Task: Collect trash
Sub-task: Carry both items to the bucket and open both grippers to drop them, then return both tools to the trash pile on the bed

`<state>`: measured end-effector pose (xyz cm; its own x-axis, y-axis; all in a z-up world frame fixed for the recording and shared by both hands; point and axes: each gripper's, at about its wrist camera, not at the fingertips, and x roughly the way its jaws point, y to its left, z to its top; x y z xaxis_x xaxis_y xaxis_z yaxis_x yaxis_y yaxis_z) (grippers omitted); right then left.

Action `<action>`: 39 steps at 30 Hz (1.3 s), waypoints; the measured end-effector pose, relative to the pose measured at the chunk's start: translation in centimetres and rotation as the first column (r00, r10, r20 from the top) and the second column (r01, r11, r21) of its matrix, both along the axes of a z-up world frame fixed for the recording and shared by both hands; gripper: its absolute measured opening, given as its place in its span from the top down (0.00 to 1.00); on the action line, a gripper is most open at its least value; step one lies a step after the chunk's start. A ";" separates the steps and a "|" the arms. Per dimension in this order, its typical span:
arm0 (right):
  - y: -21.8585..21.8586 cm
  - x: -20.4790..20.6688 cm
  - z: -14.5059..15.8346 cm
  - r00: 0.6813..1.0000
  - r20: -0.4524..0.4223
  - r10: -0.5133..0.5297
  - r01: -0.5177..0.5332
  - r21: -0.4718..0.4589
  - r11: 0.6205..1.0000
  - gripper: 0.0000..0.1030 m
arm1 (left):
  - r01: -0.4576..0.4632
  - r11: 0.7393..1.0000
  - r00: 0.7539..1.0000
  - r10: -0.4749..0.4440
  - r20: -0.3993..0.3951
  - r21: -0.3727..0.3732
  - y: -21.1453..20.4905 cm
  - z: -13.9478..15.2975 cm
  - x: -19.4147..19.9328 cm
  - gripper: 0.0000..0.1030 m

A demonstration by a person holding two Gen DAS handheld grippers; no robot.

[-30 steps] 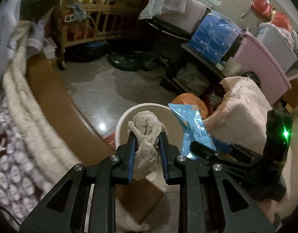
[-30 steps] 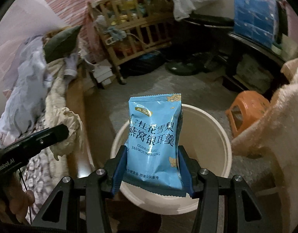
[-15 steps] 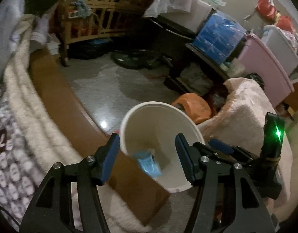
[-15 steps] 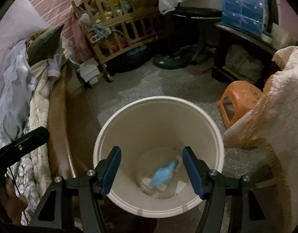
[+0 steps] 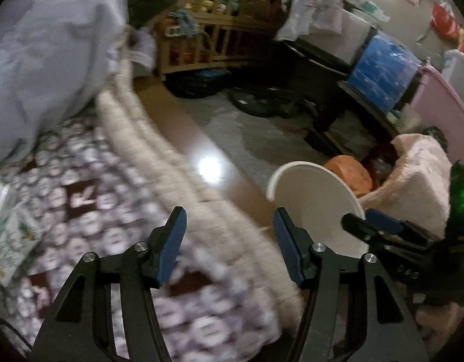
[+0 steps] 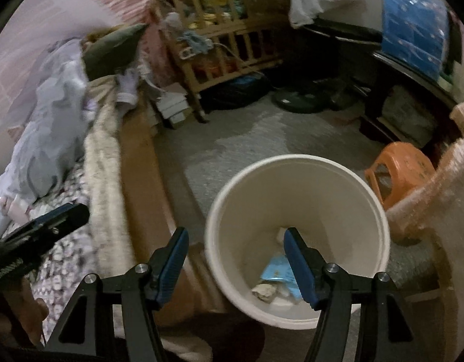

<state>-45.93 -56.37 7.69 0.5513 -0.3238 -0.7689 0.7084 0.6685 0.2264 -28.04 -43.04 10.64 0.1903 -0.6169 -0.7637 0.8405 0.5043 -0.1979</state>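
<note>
**Both jaws released; trash lies in the bucket**

The left gripper (image 5: 228, 235) hangs over the bed (image 5: 90, 211), its jaws spread wide with nothing between them. Under it a patterned blanket (image 5: 81, 199) ends in a cream fringe (image 5: 159, 150) that runs along the bed's right edge; right of that comes the brown bed frame (image 5: 183, 126), then bare grey floor (image 5: 256, 138). One paper packet (image 5: 8, 241) lies at the blanket's near left edge.

The right gripper (image 6: 235, 244) has its jaws released too, and empty. Its right finger stands in front of the bucket's mouth, its left finger in front of the bed frame. One white bucket (image 6: 295, 187) stands on the floor just beside the bed frame, its rim fully open. At its bottom lie one blue wrapper (image 6: 277, 268) and one crumpled tissue (image 6: 263, 291), touching each other.

The floor far of the bucket is open as far as one wooden crib (image 6: 228, 45) and a dark round base (image 6: 301, 99). On the right the room is tighter: one orange stool (image 6: 404, 166) and one fluffy cover (image 6: 449, 187) stand near the bucket's rim. A pale quilt (image 5: 47, 51) is heaped at the bed's far left.
</note>
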 end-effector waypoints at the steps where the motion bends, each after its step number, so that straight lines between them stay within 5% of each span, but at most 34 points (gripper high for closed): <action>1: 0.8 0.7 0.5 1.000 0.009 0.023 -0.023 -0.005 1.000 0.39 | -0.012 1.000 1.000 0.012 0.008 0.002 0.7 0.1 0.3 0.44; 15: 11.6 11.8 2.3 0.943 0.044 0.330 -0.329 -0.021 0.944 0.36 | -0.260 0.964 0.963 0.256 0.079 0.049 14.3 1.4 6.9 0.43; 33: 26.5 25.0 1.4 0.772 0.028 0.635 -0.636 0.033 0.771 0.36 | -0.600 0.794 0.800 0.597 0.062 0.097 35.9 -0.3 17.9 0.43; 39: 30.4 30.0 1.8 0.723 0.036 0.690 -0.691 0.032 0.722 0.34 | -0.616 0.779 0.787 0.615 0.048 0.117 38.9 -1.2 21.0 0.43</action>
